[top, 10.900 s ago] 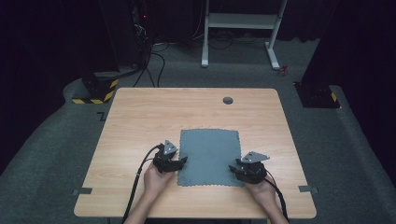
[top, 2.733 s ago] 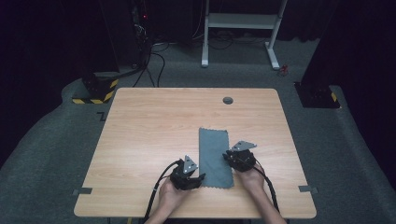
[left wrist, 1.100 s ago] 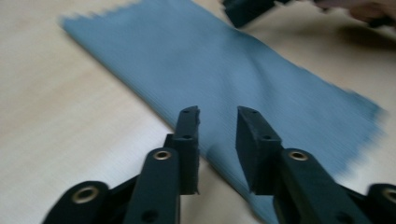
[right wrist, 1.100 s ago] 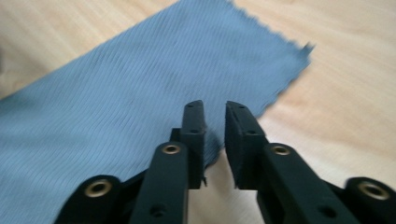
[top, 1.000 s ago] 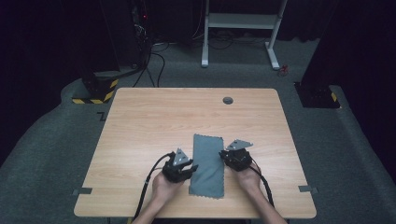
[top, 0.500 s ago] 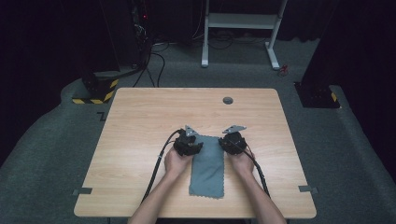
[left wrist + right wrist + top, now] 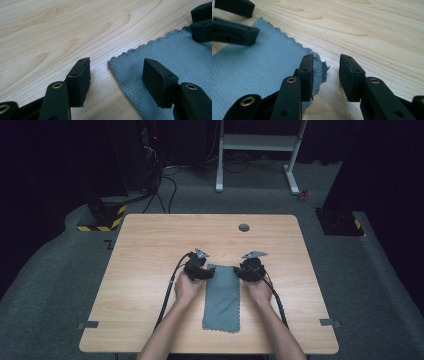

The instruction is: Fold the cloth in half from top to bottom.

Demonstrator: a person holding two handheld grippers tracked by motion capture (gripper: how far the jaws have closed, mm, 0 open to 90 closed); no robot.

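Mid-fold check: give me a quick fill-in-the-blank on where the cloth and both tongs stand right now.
1. The blue-grey cloth lies folded into a narrow strip on the ____ table.
2. The left tongs stand ____, with one cloth corner between the jaws and no pad pressing it.
3. The right tongs sit at the cloth's ____ end, at its other corner.
4. The small dark round hole lies ____ both tongs, toward the table's far edge.

Missing words: wooden; open; far; beyond
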